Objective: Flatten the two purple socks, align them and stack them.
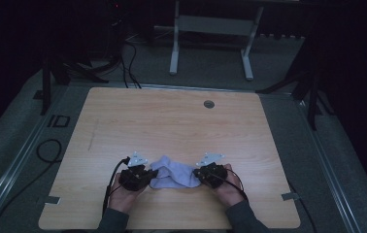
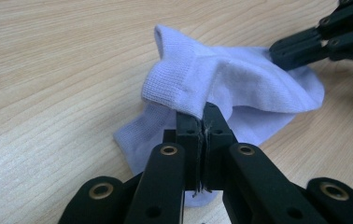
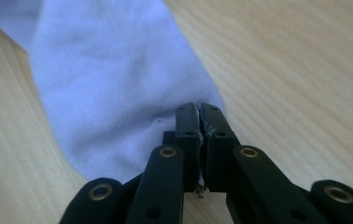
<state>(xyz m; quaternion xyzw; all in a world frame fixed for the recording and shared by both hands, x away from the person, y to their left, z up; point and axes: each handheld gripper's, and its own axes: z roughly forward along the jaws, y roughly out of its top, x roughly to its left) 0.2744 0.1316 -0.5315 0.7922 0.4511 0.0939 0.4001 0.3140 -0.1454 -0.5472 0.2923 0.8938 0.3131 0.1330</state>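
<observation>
Near the table's (image 1: 172, 116) front edge lies one white sock (image 1: 172, 175); two grippers, left gripper (image 2: 201, 114) and right gripper (image 3: 199, 114), each clamped tight on its opposite ends

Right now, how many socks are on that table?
1. The white sock lies near the front edge of the table, pinched between the left hand-held gripper and right hand-held gripper. A second could hide in its folds.
</observation>
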